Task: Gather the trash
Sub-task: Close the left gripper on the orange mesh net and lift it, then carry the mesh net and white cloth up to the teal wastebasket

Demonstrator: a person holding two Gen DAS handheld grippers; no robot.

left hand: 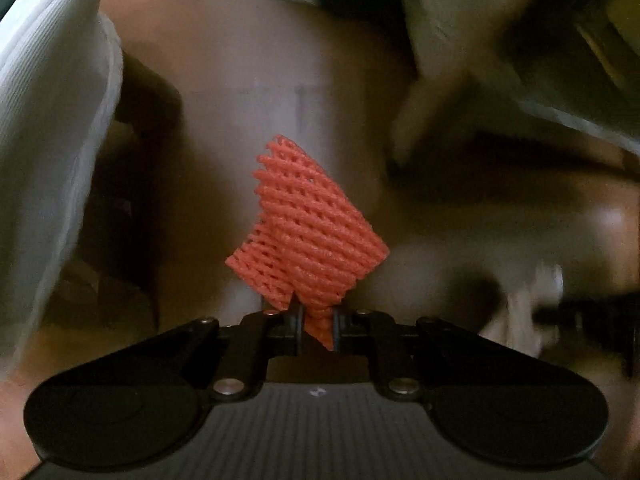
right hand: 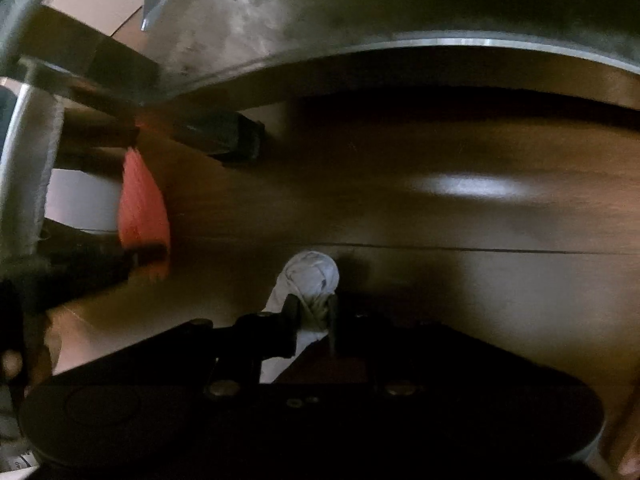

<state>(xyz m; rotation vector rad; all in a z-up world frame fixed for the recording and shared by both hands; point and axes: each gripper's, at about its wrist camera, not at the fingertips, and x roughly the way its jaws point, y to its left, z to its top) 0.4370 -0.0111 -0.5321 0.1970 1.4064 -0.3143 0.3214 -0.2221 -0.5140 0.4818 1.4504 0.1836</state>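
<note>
In the left wrist view my left gripper (left hand: 318, 326) is shut on a piece of red foam netting (left hand: 308, 232), which stands up from the fingertips above a brown wooden floor. In the right wrist view my right gripper (right hand: 314, 320) is shut on a crumpled white tissue (right hand: 312, 276). The same red netting (right hand: 142, 208) shows at the far left of the right wrist view, held by the other gripper. The white tissue and the right gripper appear blurred at the right edge of the left wrist view (left hand: 528, 312).
A white cloth or bag edge (left hand: 48, 120) hangs at the left. A grey metal panel with a bright rim (right hand: 400, 48) crosses the top of the right wrist view. A dark block (right hand: 224, 136) lies on the brown floor (right hand: 440, 220).
</note>
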